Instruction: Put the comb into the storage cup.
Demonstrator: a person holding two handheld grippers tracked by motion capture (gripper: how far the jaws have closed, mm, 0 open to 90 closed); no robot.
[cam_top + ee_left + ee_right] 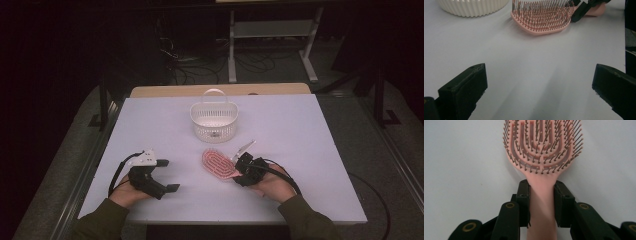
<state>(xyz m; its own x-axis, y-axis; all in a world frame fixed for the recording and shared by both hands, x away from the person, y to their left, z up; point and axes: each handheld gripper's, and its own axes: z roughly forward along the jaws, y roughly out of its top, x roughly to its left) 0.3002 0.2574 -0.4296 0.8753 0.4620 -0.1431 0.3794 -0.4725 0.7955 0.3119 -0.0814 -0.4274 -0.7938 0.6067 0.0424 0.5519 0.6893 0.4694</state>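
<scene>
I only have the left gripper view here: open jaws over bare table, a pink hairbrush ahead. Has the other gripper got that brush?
Observer: Yes. The right gripper is shut on the handle of the hairbrush, pads pressing both sides.
Operator: Bristles up or down?
Observer: Up, with the brush lying flat on the table.
Operator: That ribbed white thing at my top edge?
Observer: A white basket with its handle raised, standing just beyond the brush.
Operator: And my left gripper?
Observer: The left gripper is open, apart from the brush.
</scene>
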